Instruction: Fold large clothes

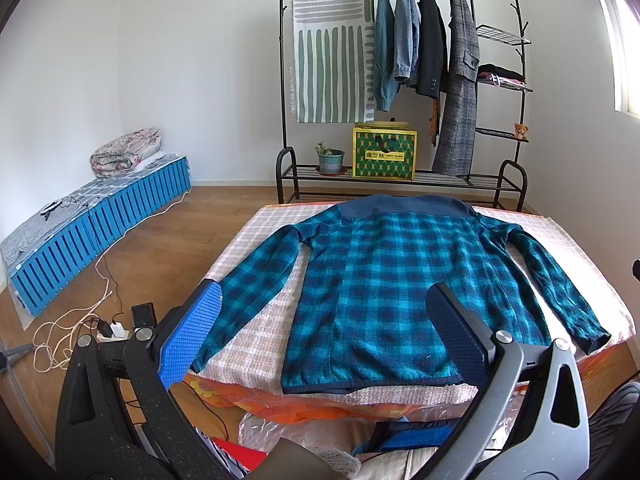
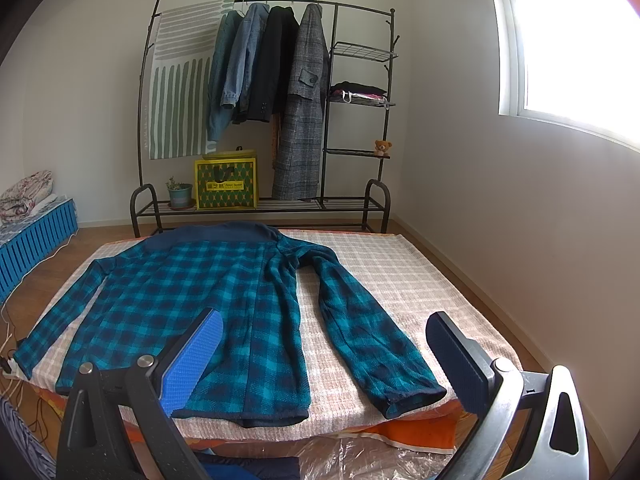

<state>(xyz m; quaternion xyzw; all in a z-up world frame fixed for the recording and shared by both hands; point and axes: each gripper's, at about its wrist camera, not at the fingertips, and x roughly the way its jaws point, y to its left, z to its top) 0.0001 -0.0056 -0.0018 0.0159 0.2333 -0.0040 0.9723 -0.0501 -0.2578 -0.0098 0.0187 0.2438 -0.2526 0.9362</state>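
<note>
A teal and navy plaid jacket [image 1: 400, 280] lies flat, back up, on a table covered with a pale checked cloth [image 1: 256, 320]. Its collar points away and both sleeves are spread out to the sides. My left gripper [image 1: 324, 300] is open and empty above the hem near the table's front edge. Its blue fingers [image 1: 192, 332] flank the left sleeve and the body. In the right wrist view the jacket [image 2: 208, 292] fills the left of the table [image 2: 400, 280]. My right gripper [image 2: 320, 332] is open and empty above the right sleeve cuff [image 2: 408, 396].
A black clothes rack [image 1: 404, 80] with hanging coats, a yellow box [image 1: 384, 152] and a plant pot stands behind the table. A blue slatted bench [image 1: 92, 232] with bedding is at the left. Cables and a power strip [image 1: 112, 332] lie on the wood floor. Plastic-wrapped items sit below the front edge.
</note>
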